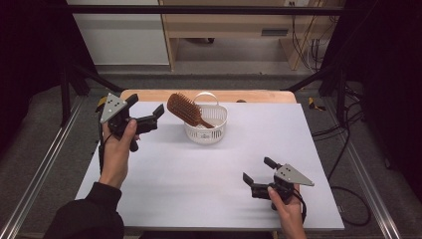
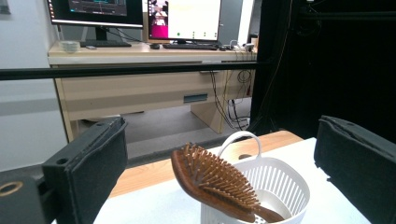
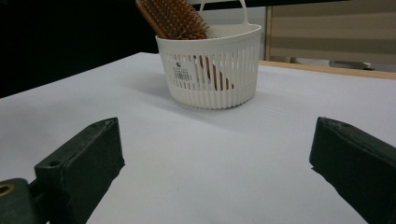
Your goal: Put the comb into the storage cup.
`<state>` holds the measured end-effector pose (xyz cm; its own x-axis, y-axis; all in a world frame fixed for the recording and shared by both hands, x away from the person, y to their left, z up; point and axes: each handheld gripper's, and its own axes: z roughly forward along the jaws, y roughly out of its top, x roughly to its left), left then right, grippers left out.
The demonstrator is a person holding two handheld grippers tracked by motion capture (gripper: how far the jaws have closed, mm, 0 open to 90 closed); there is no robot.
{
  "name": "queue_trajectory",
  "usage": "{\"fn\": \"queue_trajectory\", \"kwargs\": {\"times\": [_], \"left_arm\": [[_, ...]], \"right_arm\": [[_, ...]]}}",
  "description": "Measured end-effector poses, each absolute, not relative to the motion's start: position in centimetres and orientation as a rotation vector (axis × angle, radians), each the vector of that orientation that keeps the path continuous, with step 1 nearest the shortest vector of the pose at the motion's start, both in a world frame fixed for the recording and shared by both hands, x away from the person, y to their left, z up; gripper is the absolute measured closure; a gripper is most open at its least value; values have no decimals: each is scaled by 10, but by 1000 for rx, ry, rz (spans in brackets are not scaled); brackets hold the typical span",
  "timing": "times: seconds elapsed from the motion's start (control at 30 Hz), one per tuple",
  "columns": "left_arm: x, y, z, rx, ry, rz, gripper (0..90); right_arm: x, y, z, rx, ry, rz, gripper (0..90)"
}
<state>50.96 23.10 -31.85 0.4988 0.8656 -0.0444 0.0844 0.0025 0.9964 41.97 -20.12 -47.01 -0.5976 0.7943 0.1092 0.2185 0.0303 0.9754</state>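
In the right gripper view, the top of the hairbrush is cut off by the upper edge, and its handle shows only in part through the slots of the white basket. The label on the basket wall is too small to read. In the left gripper view, the lower edge cuts off the basket's bottom.

White slotted basket stands on the white table – brown hairbrush leaning inside, bristles up – beyond wide-apart black jaws
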Motion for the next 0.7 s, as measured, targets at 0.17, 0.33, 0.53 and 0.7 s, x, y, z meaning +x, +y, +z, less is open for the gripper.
{"fn": "queue_trajectory", "kwargs": {"times": [0.17, 0.33, 0.53, 0.7], "left_arm": [[504, 238, -317, 1442, 876, 746, 27], [498, 244, -318, 1447, 867, 766, 26], [491, 249, -321, 1476, 854, 787, 18], [486, 254, -324, 1477, 856, 775, 16]], "right_arm": [[419, -200, -470, 1025, 1840, 1598, 31], [420, -200, -470, 1026, 1840, 1597, 31], [420, -201, -471, 1039, 1835, 1613, 27], [420, -201, -471, 1041, 1836, 1615, 27]]}}
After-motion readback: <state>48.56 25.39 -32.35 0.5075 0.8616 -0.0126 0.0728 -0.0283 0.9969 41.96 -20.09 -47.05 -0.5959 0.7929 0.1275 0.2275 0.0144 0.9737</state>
